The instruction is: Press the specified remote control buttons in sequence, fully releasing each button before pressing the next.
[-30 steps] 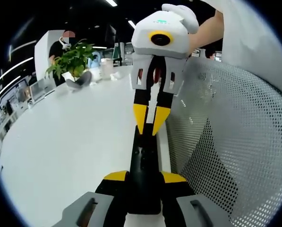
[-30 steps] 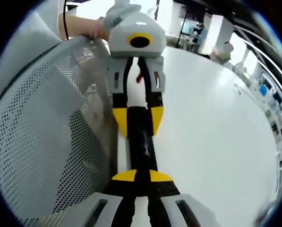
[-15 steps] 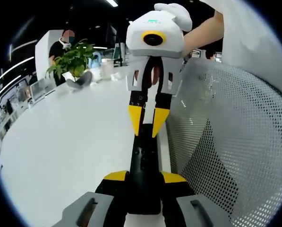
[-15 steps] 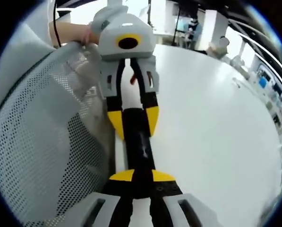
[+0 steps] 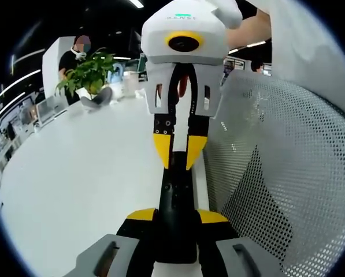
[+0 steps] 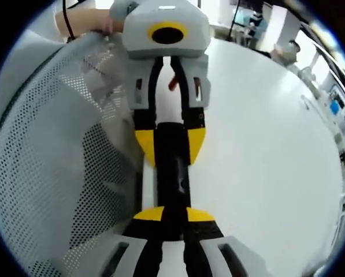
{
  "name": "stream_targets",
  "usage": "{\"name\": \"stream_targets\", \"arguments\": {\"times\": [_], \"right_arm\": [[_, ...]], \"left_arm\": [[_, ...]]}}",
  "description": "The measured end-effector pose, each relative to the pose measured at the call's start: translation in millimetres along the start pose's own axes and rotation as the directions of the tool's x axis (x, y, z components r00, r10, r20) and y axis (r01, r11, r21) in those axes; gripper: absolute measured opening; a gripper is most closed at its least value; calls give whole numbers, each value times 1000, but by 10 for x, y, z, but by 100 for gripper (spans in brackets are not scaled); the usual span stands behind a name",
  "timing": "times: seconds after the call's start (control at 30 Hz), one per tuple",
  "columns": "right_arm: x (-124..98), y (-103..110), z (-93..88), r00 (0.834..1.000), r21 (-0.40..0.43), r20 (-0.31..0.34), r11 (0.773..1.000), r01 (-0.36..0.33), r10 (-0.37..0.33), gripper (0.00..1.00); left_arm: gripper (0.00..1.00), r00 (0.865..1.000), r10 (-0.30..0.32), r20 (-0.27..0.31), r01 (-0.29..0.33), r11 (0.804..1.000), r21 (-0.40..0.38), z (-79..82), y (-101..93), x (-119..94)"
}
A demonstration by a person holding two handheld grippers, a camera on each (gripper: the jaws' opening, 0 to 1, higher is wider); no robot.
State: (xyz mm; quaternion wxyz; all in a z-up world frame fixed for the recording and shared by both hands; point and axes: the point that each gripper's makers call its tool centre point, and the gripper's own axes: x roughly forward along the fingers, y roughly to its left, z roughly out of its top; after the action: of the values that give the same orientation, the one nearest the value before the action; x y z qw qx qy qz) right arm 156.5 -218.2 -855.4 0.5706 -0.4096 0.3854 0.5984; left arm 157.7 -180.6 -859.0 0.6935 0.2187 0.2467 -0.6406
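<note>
I am clamping the black remote control (image 5: 175,210) in my left hand-held gripper (image 5: 176,218), at 6 o'clock. My right hand-held gripper (image 5: 178,151) is hanging above it with jaws slightly parted, grasping nothing. I judge presses remain. The white table (image 5: 85,173) is running toward a potted plant (image 5: 88,72) at 10 o'clock; a mesh chair back (image 5: 276,167) at 3 o'clock.
</note>
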Motion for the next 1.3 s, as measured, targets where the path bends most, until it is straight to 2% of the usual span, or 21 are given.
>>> {"name": "stream_targets", "arguments": {"times": [0.23, 0.3, 0.43, 0.5, 0.57, 0.7, 0.83, 1.03, 1.3], "right_arm": [[-12, -20, -16, 999, 24, 9, 999, -35, 35, 8], [-16, -25, -2, 997, 88, 64, 995, -38, 33, 9], [-34, -26, -2, 986, 83, 169, 997, -10, -4, 9], [-44, -21, -2, 972, 109, 234, 994, -11, -15, 9], [-48, -28, -1, 967, 135, 254, 991, -9, -25, 9], [-41, -13, 15, 967, 101, 252, 995, 15, -40, 9], [-39, -37, 33, 966, 118, 255, 993, 5, -36, 9], [-26, -29, 55, 972, 82, 235, 997, 3, -22, 8], [-5, -13, 72, 988, -17, 152, 1000, 1, 1, 8]], "left_arm": [[25, 1000, 0, -2, 0, 1000, 0, 5, -1, 6], [25, 1000, 0, -2, 0, 1000, 0, 8, 0, 5], [25, 1000, 1, -1, -1, 1000, 0, 9, 1, 5], [25, 1000, 1, 0, -1, 1000, -2, 6, 1, 4], [25, 1000, 2, 1, -2, 1000, -3, 6, 1, 3], [25, 1000, 2, 3, -2, 1000, -4, 6, 1, 3], [25, 1000, 2, 3, -2, 1000, -3, 8, 2, 3], [25, 1000, 2, 3, -2, 1000, -3, 9, 1, 3], [25, 1000, 2, 1, -2, 1000, -1, 7, 0, 6]]}}
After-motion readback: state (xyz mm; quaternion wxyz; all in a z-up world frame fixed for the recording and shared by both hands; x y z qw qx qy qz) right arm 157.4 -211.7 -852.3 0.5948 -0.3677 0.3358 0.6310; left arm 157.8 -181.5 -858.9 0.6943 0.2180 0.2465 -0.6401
